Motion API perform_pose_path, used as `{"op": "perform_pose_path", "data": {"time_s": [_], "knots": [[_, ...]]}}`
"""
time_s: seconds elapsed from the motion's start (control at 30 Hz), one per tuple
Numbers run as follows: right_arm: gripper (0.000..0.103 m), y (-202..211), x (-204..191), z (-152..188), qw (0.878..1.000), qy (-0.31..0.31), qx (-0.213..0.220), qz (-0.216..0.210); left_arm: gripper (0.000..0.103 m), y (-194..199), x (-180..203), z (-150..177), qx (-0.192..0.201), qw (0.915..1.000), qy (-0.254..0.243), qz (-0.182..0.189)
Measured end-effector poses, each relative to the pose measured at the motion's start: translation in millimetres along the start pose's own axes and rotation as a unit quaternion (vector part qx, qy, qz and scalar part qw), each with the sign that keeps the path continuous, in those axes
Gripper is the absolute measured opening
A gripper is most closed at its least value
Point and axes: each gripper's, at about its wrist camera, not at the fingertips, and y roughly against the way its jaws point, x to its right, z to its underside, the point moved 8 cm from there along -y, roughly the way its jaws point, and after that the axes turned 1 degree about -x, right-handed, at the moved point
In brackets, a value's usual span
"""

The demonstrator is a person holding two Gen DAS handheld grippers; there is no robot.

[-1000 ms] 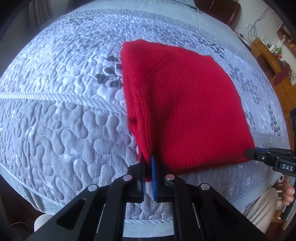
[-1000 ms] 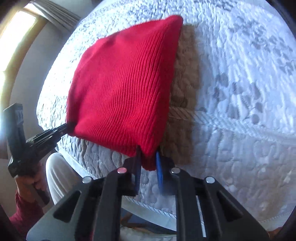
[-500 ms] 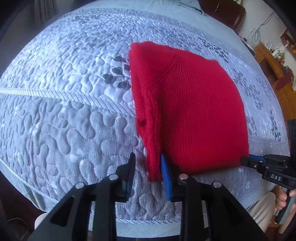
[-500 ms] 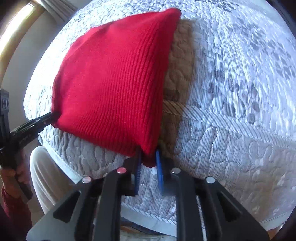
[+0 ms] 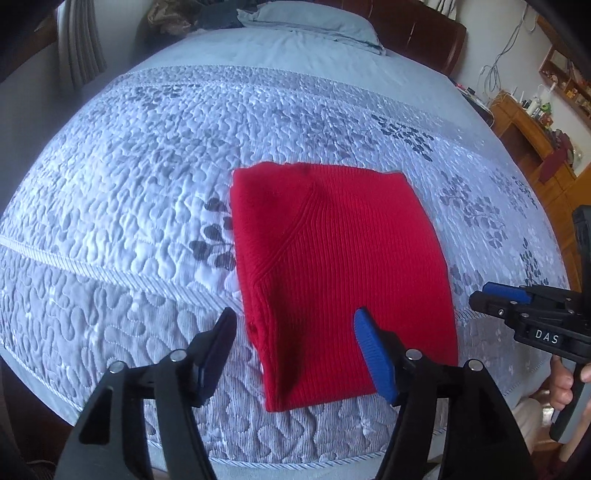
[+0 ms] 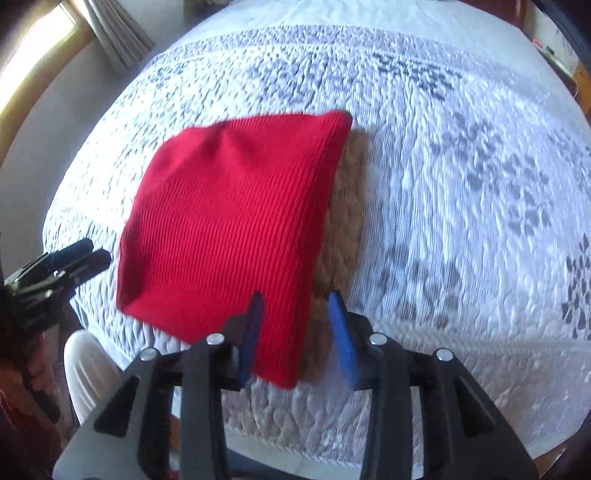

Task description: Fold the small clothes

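A red knitted sweater (image 5: 343,266) lies folded into a rectangle on the quilted bedspread (image 5: 122,221). My left gripper (image 5: 295,339) is open, its jaws standing apart over the sweater's near left corner, holding nothing. My right gripper (image 6: 295,325) is open too, above the sweater's near right corner (image 6: 236,236). The right gripper also shows in the left wrist view (image 5: 517,302), just off the sweater's right edge. The left gripper shows in the right wrist view (image 6: 70,262), at the sweater's left edge.
The bed's near edge (image 5: 295,458) runs just below the sweater. A pillow (image 5: 306,18) and dark headboard (image 5: 417,33) are at the far end. A wooden cabinet (image 5: 532,133) stands to the right. A curtain and window (image 6: 44,48) are on the left.
Both grippers opened and let go of the sweater's near corners. They drew back and up, and the sweater now lies flat on the bed.
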Motion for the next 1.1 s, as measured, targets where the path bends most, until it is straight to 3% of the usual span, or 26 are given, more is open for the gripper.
{"op": "perform_pose_path", "data": {"time_s": [0.03,0.2,0.43,0.53,0.67,0.93,1.1], "knots": [[0.051,-0.6,-0.9,-4.9,1.0,0.0,0.002,-0.001,0.067,-2.0,-0.2,-4.2,0.0,1.0,0.0,-0.001],[0.061,-13.6,-9.0,-28.7,1.0,0.012,0.01,-0.003,0.068,-18.1,-6.1,-17.6,-0.006,1.0,-0.001,-0.006],[0.067,-41.3,-10.0,-45.7,1.0,0.016,0.0,-0.005,0.076,-54.3,-28.1,-21.4,-0.037,0.9991,0.013,-0.015],[0.067,-53.9,-5.3,-47.5,1.0,0.016,-0.009,0.002,0.08,-75.2,-39.7,-21.9,-0.063,0.9976,0.029,0.004],[0.067,-71.7,0.4,-48.7,1.0,0.008,-0.024,-0.004,0.088,-94.4,-45.6,-27.5,-0.081,0.993,0.06,0.061],[0.072,-96.3,6.2,-50.1,0.998,-0.019,-0.045,-0.046,0.1,-117.6,-33.7,-37.2,-0.095,0.9918,0.037,0.078],[0.062,-97.0,5.2,-46.3,0.994,-0.037,-0.054,-0.089,0.099,-115.5,-37.8,-36.4,-0.098,0.9884,0.043,0.108]]}}
